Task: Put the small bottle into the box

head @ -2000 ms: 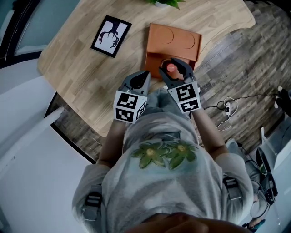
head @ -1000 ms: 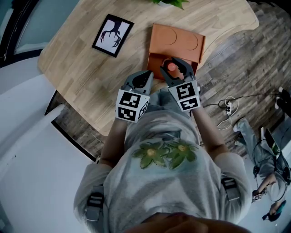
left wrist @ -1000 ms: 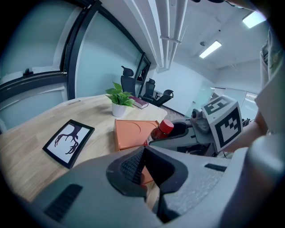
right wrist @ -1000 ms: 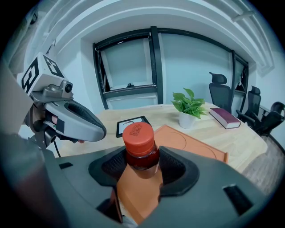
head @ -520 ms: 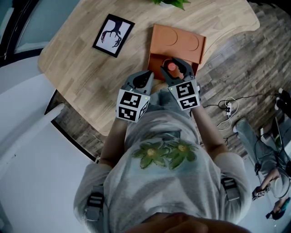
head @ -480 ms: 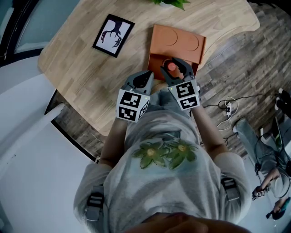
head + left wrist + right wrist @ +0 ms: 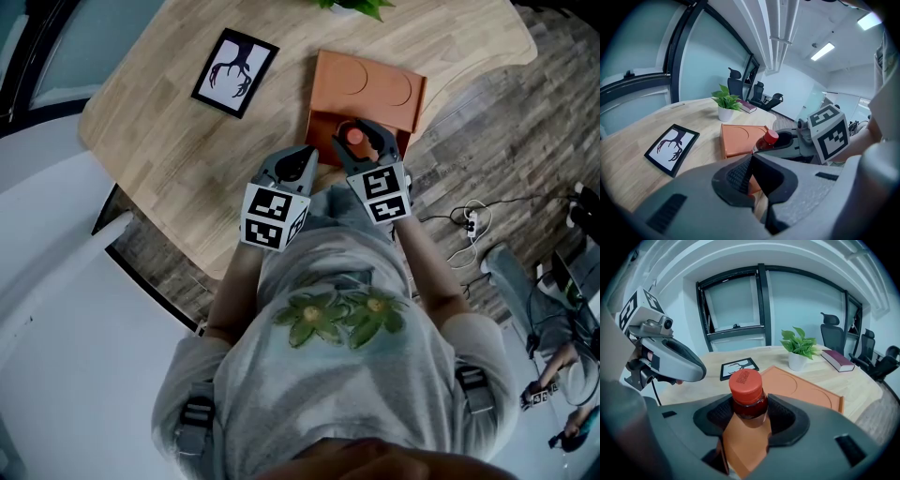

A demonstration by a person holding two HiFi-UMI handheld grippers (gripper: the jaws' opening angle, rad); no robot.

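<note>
Nothing much has shifted over the last couple seconds: the right gripper (image 7: 747, 414) still sits clamped on the neck of the small bottle (image 7: 746, 391), just under its red cap, with the bottle upright. It hangs right over the near end of the orange box (image 7: 370, 86), so I'd guess the drop is basically straight down. Left gripper (image 7: 751, 162) is pinched closed on nothing, just beside the right one.

A bystander's leg (image 7: 506, 272) newly in view on the floor (image 7: 487, 141) at right.
</note>
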